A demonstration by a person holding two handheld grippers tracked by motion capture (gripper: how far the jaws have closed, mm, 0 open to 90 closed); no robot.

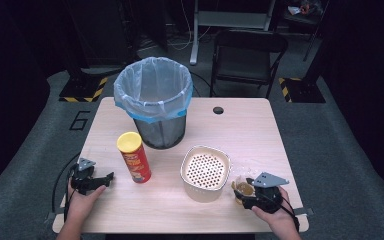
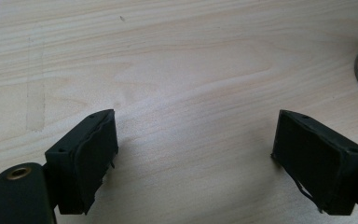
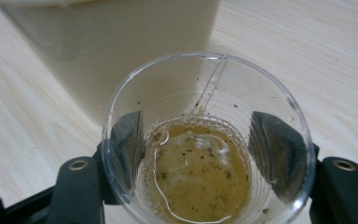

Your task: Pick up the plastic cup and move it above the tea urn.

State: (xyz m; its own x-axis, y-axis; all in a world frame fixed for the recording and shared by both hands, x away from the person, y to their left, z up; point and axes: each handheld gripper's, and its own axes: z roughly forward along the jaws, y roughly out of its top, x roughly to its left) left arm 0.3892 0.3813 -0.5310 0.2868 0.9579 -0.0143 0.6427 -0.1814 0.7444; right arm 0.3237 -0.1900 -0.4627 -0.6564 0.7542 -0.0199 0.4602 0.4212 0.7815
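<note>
Item: clear plastic cup (image 3: 205, 154) of brownish liquid, on bench (image 1: 260, 130) beside strainer bowl (image 1: 205, 172). My right gripper (image 1: 250, 192) jaws clasp its sides; left gripper (image 1: 97, 181) jaws open, idle. Advice: squeeze lightly, keep cup upright.

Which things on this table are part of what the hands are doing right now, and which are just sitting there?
In use:
- clear cup of brownish liquid, between right gripper jaws
- cream strainer basket beside it

Lying about:
- chip can
- lined bin
- left gripper, open, empty
</note>
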